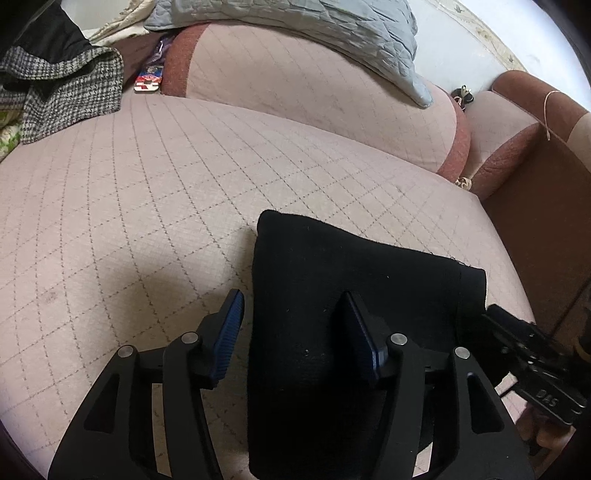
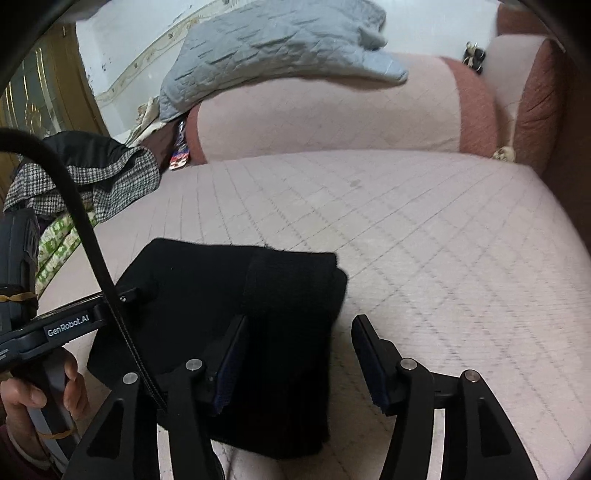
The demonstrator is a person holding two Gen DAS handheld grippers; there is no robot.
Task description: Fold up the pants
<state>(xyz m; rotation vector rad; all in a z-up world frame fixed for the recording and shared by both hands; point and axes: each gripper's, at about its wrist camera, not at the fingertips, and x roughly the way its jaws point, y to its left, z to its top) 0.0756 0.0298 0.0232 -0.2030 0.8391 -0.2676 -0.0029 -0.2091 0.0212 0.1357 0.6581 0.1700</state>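
Pants (image 1: 354, 295) folded compact on sofa seat (image 1: 147, 184). My left gripper (image 1: 291, 321) and right gripper (image 2: 295, 350) both apart, gripping nothing. I'd back out level, avoid snagging folds.

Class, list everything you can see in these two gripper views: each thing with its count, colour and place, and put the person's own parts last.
pants: one, black, folded compactly on the sofa seat, between both pairs of open pads.
sofa: one, pink quilted with reddish trim, under everything.
quilted blanket: one, pale grey-blue, draped over the backrest.
houndstooth garment: one, black and white, at the seat's far left.
green patterned cloth: one, green and white, beneath the houndstooth garment.
left hand-held gripper: one, black with blue pads, open, straddling the pants' left edge.
right hand-held gripper: one, black, open, straddling the right edge.
hand: one, gripping the left handle.
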